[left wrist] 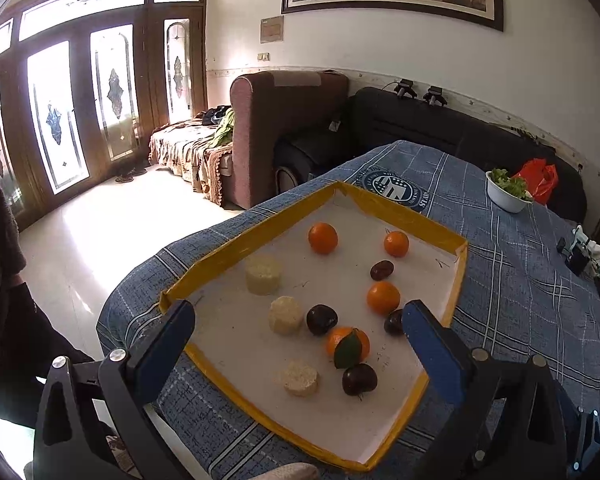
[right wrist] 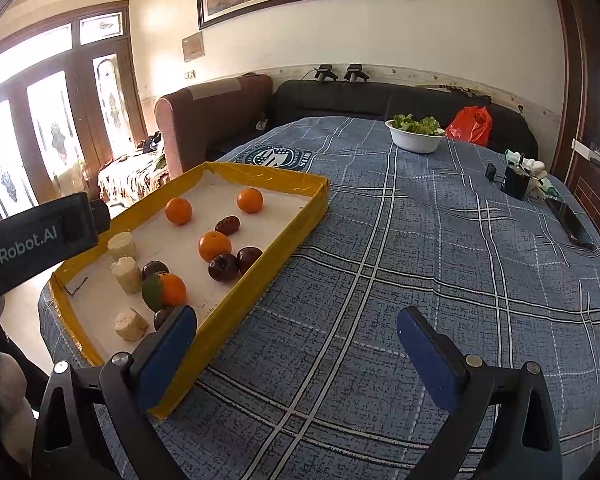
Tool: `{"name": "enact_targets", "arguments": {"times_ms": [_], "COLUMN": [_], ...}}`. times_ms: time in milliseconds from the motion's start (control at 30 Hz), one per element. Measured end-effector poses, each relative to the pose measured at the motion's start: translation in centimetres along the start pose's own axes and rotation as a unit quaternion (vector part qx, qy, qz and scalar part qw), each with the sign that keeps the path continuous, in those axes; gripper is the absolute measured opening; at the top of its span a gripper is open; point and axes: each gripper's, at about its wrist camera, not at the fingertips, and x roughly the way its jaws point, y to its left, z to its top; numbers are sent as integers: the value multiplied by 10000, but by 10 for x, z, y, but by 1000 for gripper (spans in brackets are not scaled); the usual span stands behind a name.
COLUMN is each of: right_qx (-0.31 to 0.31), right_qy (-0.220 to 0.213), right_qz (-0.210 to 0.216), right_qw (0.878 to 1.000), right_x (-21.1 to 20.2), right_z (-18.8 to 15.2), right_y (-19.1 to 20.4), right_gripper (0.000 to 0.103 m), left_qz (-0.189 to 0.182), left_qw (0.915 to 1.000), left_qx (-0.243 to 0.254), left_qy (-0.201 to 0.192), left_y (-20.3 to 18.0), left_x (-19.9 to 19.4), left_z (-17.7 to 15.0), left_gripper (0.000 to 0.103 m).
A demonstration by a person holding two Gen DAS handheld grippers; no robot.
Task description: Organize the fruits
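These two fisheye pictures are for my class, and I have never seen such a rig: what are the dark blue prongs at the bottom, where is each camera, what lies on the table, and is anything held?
The prongs are the fingers of two hand-held grippers; a person carries one in each hand, each with a camera looking forward along it. In the left wrist view, the left gripper hangs open over a yellow-edged tray holding oranges, dark plums and pale cylinder pieces. In the right wrist view, the right gripper is open over the blue checked tablecloth beside the tray. Farther back stands a white bowl of greens. Neither gripper holds anything.
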Motion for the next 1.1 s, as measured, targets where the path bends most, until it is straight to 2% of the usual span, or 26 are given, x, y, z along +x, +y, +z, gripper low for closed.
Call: {"name": "enact_targets", "arguments": {"times_ms": [400, 1100], "right_qx": [-110, -325], "right_qy": [5, -47], "right_qz": [82, 33], "right_qw": [9999, 9995], "right_x": [3, 1], "right_z": [-3, 7], "right_y": [6, 13], "right_gripper": [102, 103], "left_qz": [-166, 102], "left_qw": [9998, 9997], "left_qx": [63, -72], "left_qy": [13, 192], "left_y": [-3, 3], "left_x": [-1, 6], "left_z": [-1, -2], "left_gripper": [103, 103]}}
